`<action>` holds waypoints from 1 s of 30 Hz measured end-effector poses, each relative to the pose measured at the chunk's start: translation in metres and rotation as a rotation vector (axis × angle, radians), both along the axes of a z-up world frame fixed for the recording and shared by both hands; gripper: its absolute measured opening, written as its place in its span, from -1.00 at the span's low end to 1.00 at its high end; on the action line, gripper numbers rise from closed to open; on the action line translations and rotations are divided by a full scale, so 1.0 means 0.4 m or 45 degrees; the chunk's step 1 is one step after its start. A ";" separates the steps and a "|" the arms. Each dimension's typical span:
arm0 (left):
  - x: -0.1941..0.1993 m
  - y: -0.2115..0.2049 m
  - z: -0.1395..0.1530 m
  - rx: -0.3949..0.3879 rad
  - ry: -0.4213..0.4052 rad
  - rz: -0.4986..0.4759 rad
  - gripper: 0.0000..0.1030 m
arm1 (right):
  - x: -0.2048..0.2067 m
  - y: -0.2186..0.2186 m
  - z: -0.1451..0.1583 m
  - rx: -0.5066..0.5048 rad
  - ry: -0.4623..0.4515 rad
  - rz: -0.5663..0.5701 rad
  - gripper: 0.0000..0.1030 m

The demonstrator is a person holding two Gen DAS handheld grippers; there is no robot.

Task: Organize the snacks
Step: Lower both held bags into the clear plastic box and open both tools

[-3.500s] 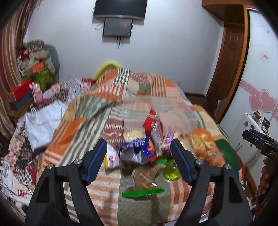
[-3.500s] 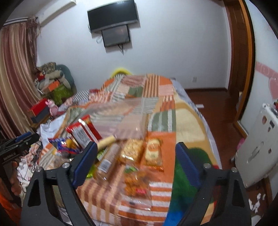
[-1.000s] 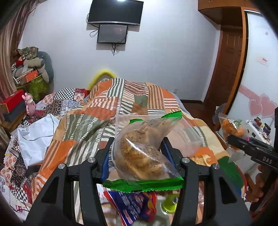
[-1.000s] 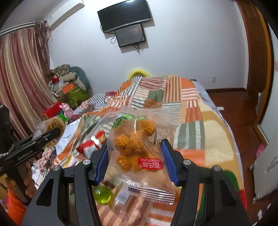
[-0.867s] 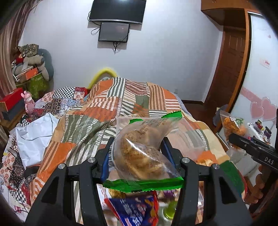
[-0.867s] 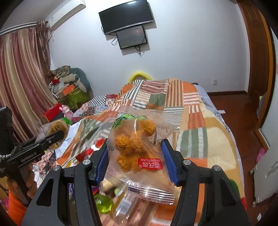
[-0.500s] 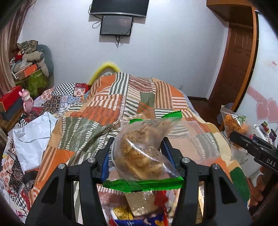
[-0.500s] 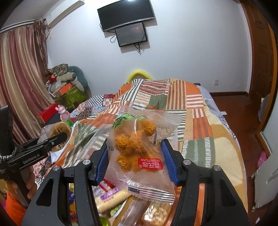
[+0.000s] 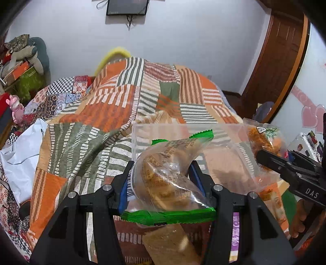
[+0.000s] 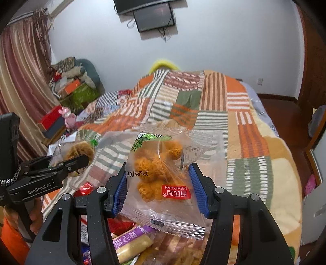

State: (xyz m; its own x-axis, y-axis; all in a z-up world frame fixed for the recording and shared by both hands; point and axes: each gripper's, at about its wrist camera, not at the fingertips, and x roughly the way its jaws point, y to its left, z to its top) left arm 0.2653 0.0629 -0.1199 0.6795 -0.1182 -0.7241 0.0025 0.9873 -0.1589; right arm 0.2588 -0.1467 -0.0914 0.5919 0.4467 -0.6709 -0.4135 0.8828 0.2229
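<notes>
Nearest the left wrist camera, the left gripper [image 9: 161,179] has its jaws clamped on a green-edged snack bag [image 9: 169,181] of brown biscuits, held up off the bed with its crimped green seam hanging toward the lens. Below it, blurred, lie a tan wrapped bar [image 9: 171,244] and a purple packet [image 9: 235,234] among the loose snacks. Likewise, the right gripper [image 10: 161,187] pinches a clear bag of orange puffs [image 10: 161,173] with a red label, raised above a purple-wrapped stick [image 10: 130,242] and red wrappers [image 10: 85,187] on the bedding. Each camera catches the other tool off to its side, held in a hand and carrying its bag. Just beyond both bags sits a clear plastic container [image 9: 183,132] on the patchwork quilt [image 9: 122,102], its walls see-through and hard to trace. Farther off, white cloth [image 9: 18,159] lies at the quilt's left edge, and a yellow curved object [image 9: 114,54] shows behind the far end of the bed. Against the white back wall hangs a dark screen [image 10: 154,18], with striped curtains [image 10: 22,61] and a heap of boxes and soft toys [image 10: 71,81] at the left, and a brown wooden door [image 9: 279,51] at the right.
</notes>
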 end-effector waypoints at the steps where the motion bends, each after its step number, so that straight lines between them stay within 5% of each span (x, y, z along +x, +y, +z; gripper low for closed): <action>1: 0.008 0.002 -0.008 -0.004 0.014 0.000 0.02 | 0.005 0.008 -0.008 -0.014 0.011 0.007 0.04; 17: 0.029 -0.011 -0.027 0.025 0.028 -0.015 0.15 | 0.055 0.019 -0.057 -0.080 0.146 0.014 0.15; 30: -0.093 -0.008 0.082 0.051 -0.104 0.008 0.39 | -0.047 -0.024 0.044 -0.062 0.018 0.006 0.27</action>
